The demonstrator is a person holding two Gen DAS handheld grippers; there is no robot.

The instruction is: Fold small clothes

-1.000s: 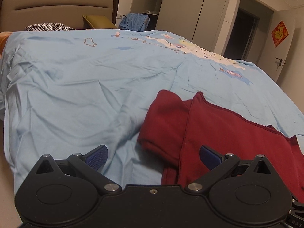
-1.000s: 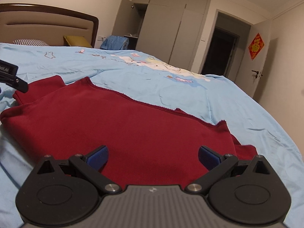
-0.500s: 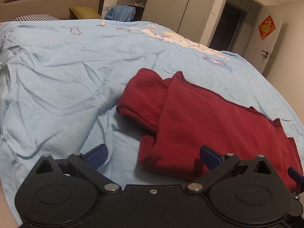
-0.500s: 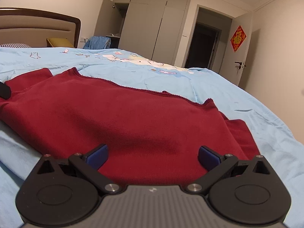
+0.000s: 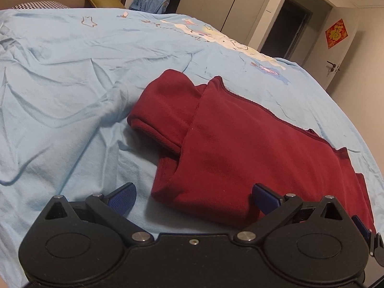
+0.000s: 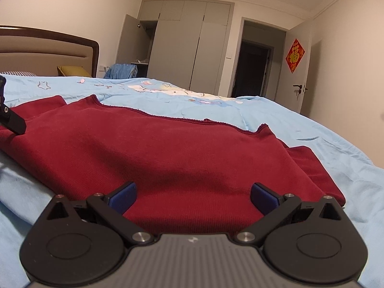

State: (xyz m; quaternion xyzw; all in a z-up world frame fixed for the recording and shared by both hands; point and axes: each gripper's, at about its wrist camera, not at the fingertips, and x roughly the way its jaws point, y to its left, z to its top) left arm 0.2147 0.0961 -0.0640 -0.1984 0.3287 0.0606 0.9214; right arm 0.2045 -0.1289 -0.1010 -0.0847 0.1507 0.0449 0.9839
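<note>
Both grippers dropped lower & closer vs a sec ago. Left gripper (image 5: 193, 199) and right gripper (image 6: 193, 198) both spread wide, holding nothing. 1 dark red sweater (image 6: 168, 148) lies on the light blue duvet (image 5: 72, 96), sleeve tucked under, partly folded imo; final folds left.

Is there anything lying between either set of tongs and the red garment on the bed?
Nothing visible. The left tongs and right tongs are both open at the near edge of the red garment, with only light blue bedsheet around it.
</note>
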